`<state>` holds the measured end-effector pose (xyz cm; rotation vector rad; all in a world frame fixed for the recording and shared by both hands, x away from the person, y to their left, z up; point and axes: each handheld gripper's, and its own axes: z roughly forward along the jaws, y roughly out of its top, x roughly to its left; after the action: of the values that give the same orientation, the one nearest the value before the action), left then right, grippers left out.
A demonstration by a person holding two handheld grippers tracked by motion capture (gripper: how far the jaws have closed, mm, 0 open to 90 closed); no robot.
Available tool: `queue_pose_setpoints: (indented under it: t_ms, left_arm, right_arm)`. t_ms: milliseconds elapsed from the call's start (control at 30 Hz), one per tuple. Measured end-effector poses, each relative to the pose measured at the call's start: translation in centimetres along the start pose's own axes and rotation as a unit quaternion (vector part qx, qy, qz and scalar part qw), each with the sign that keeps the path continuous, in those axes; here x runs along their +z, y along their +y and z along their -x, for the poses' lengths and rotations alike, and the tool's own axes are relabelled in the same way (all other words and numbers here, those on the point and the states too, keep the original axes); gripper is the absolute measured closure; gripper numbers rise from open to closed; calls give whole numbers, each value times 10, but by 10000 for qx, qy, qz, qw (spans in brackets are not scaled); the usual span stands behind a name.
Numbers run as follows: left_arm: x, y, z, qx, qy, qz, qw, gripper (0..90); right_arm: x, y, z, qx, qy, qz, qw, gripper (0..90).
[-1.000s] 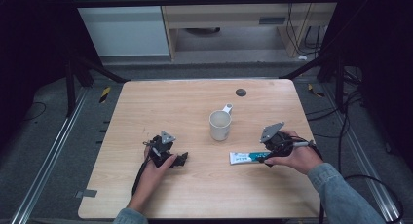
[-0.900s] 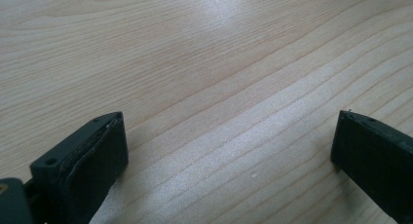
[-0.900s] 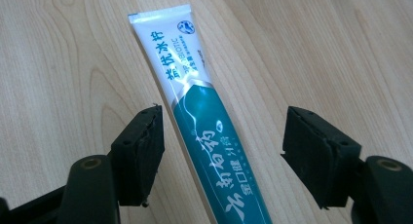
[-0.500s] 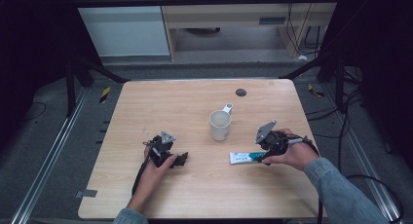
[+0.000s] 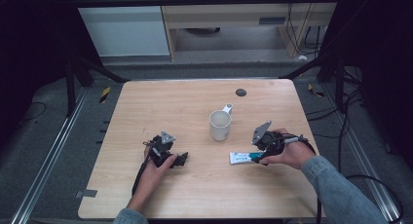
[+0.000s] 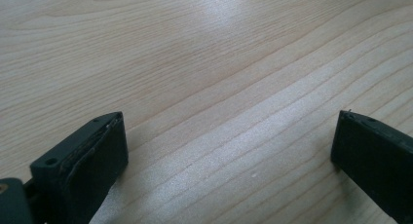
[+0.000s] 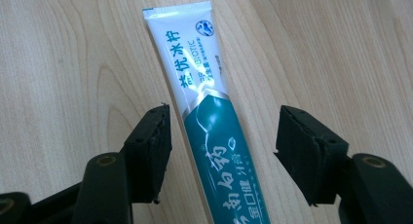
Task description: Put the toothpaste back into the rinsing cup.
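A white and teal toothpaste tube [image 5: 241, 158] lies flat on the wooden table [image 5: 195, 97], right of centre near the front. My right gripper [image 5: 258, 158] reaches over its teal end. In the right gripper view the tube [image 7: 204, 112] runs between the two black jaws of the right gripper [image 7: 225, 131]. The jaws have just been closing, but a gap remains on each side, so the pads do not touch it. My left gripper [image 5: 181, 158] rests low on the table at the front left. Its jaws stand wide apart over bare wood, as the left gripper [image 6: 229, 131] shows in its own view.
A white mug [image 5: 220, 125] stands upright at the table's middle, its handle pointing back right. A small dark round disc [image 5: 240, 92] lies near the far edge. Dark frame posts and cables surround the table.
The right gripper has shifted a little to the left along the tube and its jaws have narrowed around it. The left hand has stayed still.
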<state>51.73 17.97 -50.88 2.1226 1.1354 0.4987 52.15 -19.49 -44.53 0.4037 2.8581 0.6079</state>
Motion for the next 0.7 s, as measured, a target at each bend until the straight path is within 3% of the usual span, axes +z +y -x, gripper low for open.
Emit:
queue_pose_setpoints:
  t_ms: [700]
  left_arm:
    - [0,0,0,-1,-2,2,10000,0]
  right_arm:
    - [5,4,-1,-79,109,-112,9998,420]
